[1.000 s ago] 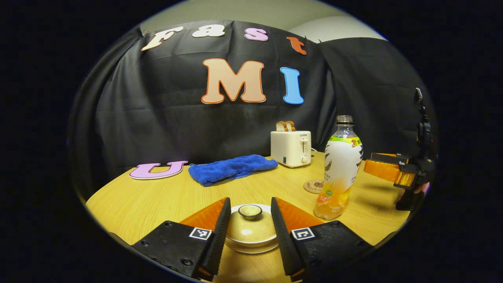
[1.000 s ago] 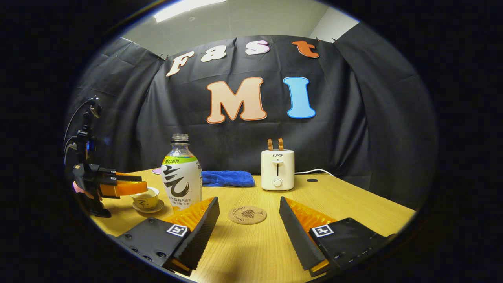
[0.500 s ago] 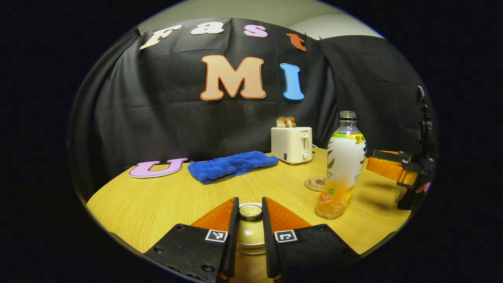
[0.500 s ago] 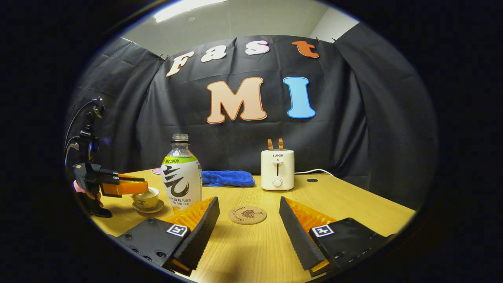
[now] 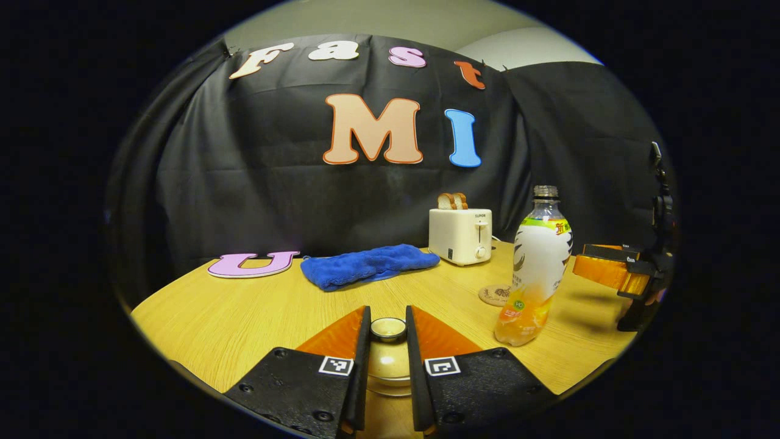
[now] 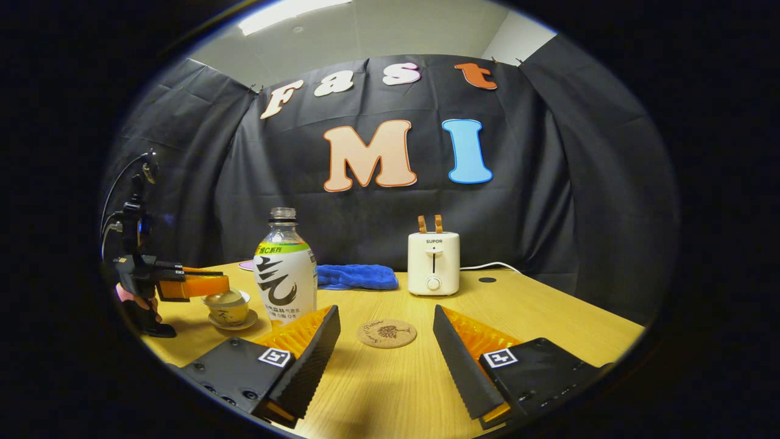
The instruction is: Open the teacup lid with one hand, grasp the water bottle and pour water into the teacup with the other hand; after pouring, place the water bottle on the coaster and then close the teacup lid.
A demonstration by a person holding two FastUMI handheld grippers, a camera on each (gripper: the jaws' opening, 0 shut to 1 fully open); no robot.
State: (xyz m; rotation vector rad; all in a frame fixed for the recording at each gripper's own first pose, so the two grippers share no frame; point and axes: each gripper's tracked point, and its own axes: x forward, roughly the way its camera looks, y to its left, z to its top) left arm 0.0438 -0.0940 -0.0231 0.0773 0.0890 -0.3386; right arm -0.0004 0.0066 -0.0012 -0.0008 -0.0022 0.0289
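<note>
Both fingers of the left tool clench the teacup lid; right tool gapes around the coaster.

right hand-held gripper jaws wide apart | coaster between fingers | water bottle upright, left

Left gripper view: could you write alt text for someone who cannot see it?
The left gripper pinches the teacup lid by its knob, above a wooden table. To the right stand an uncapped water bottle and a toaster.
</note>
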